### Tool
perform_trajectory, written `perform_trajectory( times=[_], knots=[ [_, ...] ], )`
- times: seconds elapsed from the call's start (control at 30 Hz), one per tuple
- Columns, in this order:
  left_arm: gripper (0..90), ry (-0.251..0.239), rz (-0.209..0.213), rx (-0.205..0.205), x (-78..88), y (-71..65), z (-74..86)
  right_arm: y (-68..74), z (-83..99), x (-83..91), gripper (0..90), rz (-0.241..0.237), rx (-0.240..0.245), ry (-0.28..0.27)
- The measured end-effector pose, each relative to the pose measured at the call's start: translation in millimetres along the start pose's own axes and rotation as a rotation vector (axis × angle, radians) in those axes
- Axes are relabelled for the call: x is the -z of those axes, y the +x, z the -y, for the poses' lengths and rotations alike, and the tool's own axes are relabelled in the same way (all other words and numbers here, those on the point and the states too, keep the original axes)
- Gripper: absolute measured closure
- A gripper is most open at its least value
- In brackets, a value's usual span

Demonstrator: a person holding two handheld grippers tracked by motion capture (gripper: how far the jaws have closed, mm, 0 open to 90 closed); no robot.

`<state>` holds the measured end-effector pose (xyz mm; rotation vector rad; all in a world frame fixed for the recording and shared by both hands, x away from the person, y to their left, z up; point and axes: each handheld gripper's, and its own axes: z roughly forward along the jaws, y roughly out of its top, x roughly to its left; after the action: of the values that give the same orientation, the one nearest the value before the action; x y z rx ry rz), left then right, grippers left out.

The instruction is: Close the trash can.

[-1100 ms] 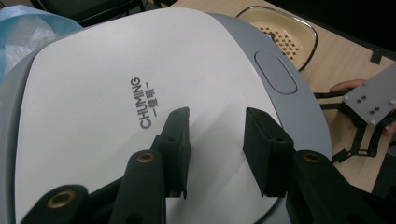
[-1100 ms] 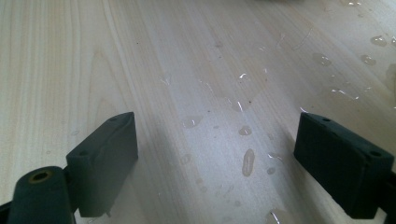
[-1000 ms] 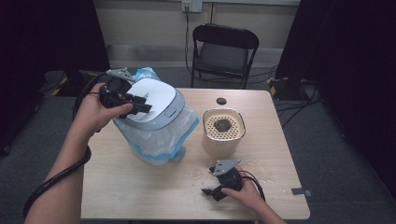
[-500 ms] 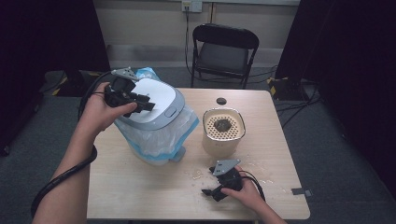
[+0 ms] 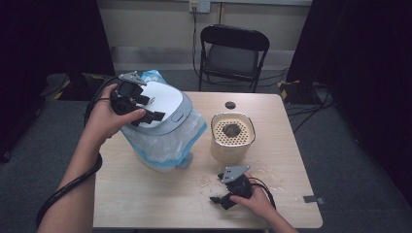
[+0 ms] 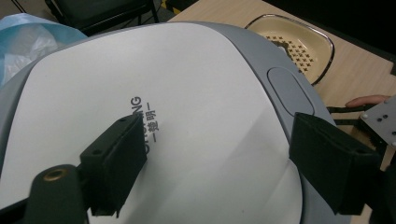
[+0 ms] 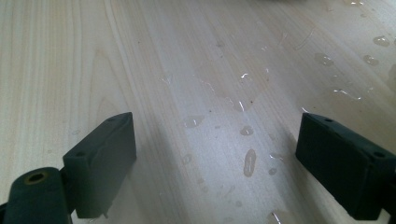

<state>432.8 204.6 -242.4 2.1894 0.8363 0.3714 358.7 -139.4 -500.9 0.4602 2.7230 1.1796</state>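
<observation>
**Left gripper off the bin lid, jaws spread; right gripper idle**

Task object: white-and-grey plastic bin lid [image 5: 163,109], rounded-square, grey surround with an oval grey push tab [image 6: 289,91] at its front edge. It sits on a bin lined with a clear and blue plastic bag [image 5: 167,141], at the left-centre of the light wooden table [image 5: 160,199]. Lid looks down, slightly tilted toward the person's side.

Left gripper [image 5: 145,109]: hovers right over the lid's rear-left part. In the left gripper view both black pads [image 6: 119,163] straddle bare white lid surface with printed lettering between them. The jaws have just been opening; nothing is pinched between them, so released. Can't tell if the pad tips touch the lid face.

Right gripper [image 5: 221,198]: resting low on the table near the front edge, well apart from the bin. Jaws wide apart, empty; the right gripper view has bare wood with scattered water droplets [image 7: 250,161] between the pads.

Just right of the bin: cream rounded-square plastic container with a perforated strainer top [image 5: 233,133], dark lump of wet residue [image 5: 231,130] on it. Black folding chair [image 5: 233,51] behind the table.

Judgement:
1. Step in hand looks like a let-go of the lid after handling it.
2. Next is probably either pressing the push tab to pop the lid, or backing the left gripper away.
3. For the tab: shift the left gripper forward along the lid, press down square. Smooth domed surface, pads could slide.
4. The bin is light and bagged, and may tip or skate under an off-centre push. The right gripper is free to brace it.
</observation>
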Motion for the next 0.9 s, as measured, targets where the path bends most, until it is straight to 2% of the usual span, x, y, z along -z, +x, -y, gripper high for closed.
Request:
perform_trajectory(
  times=[0.13,0.23,0.37,0.43,0.47,0.63,0.73,0.9],
  knots=[
    [17.1,-0.01,0.032,0.007,7.6,-1.6,0.9,0.0,0.0,0.0,11.6,0.0,0.0,0.0],
    [17.2,0.001,0.034,-0.003,12.7,-5.4,1.7,0.1,0.0,0.1,11.6,0.001,-0.001,0.001],
    [17.1,-0.013,0.049,0.007,17.7,-7.9,4.8,0.2,0.0,0.1,11.6,0.0,-0.001,0.002],
    [17.1,0.002,0.05,-0.001,22.2,-9.7,10.1,0.2,0.0,0.1,11.6,0.0,-0.001,0.002],
    [17.1,-0.003,0.051,0.01,23.8,-10.8,13.1,0.1,0.0,-0.1,11.6,0.0,-0.002,0.0],
    [17.1,0.005,0.062,0.012,31.2,-11.2,25.3,0.2,0.0,0.0,11.6,0.001,-0.003,0.001],
    [17.2,-0.02,0.066,0.034,37.1,-10.4,33.3,0.2,0.0,0.0,11.6,0.0,-0.002,0.001],
    [17.2,-0.016,0.069,0.038,47.4,-10.6,47.1,0.1,0.0,0.0,11.6,0.002,0.0,0.001]
  ],
)
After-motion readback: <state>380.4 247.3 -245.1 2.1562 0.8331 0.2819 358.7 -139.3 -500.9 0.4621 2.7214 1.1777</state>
